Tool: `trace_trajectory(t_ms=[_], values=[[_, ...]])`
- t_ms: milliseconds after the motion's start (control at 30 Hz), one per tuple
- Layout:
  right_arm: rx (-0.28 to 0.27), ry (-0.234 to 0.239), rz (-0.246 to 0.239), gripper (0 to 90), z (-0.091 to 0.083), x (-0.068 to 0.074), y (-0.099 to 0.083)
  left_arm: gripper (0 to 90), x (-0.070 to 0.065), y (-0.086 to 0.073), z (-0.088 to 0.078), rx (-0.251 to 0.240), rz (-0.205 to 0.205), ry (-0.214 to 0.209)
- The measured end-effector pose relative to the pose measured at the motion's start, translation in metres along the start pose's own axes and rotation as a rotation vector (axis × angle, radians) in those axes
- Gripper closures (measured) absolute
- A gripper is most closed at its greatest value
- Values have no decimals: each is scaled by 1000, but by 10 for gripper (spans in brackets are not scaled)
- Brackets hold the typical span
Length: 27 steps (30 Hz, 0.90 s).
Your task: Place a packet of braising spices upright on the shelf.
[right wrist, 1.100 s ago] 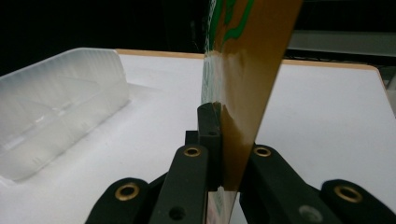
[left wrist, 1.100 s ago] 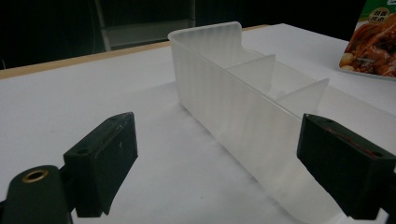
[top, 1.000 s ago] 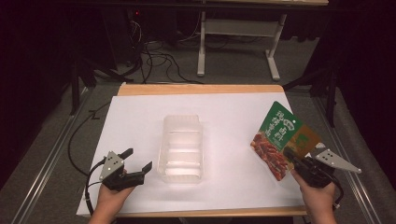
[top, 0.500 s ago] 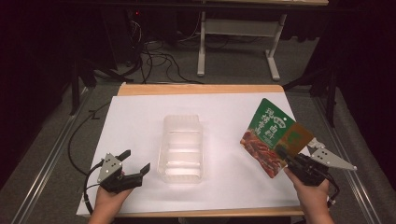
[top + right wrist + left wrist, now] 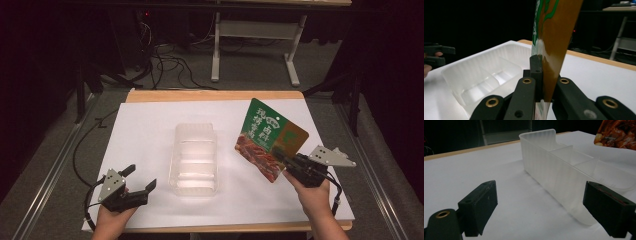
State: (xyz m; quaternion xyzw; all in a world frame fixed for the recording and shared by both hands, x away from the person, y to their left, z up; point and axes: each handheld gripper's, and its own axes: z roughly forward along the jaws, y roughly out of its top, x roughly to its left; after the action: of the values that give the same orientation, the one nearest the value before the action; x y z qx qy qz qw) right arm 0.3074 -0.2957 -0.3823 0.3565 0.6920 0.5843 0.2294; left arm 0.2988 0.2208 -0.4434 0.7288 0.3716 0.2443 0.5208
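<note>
A clear plastic tray with several compartments lies in the middle of the white table cover; its side wall runs close past my left gripper, and its inside is below and left of my right one. My right gripper is shut on the lower edge of a green and brown food packet, holding it tilted above the table just right of the tray. Seen from that gripper, the packet stands edge-on between the jaws. My left gripper rests open at the tray's near left corner, holding nothing.
A white cover spreads over the wooden table. Cables and a metal table frame stand on the dark floor behind. The left gripper's cable loops off the table's left edge.
My right gripper has carried the packet up and to the left, closer to the tray. The left gripper has stayed where it was.
</note>
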Motion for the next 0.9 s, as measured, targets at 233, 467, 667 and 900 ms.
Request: trace_trajectory(t_ms=[233,467,667,900], values=[[-12,60,11,900,26,5,9,130,-1,0,2,9,6,-11],[-14,102,2,900,43,12,18,129,-1,0,3,8,12,-8],[-19,126,-3,900,56,19,24,129,0,-1,3,14,10,-9],[-14,157,-32,900,71,28,31,129,-1,-1,3,10,14,-9]])
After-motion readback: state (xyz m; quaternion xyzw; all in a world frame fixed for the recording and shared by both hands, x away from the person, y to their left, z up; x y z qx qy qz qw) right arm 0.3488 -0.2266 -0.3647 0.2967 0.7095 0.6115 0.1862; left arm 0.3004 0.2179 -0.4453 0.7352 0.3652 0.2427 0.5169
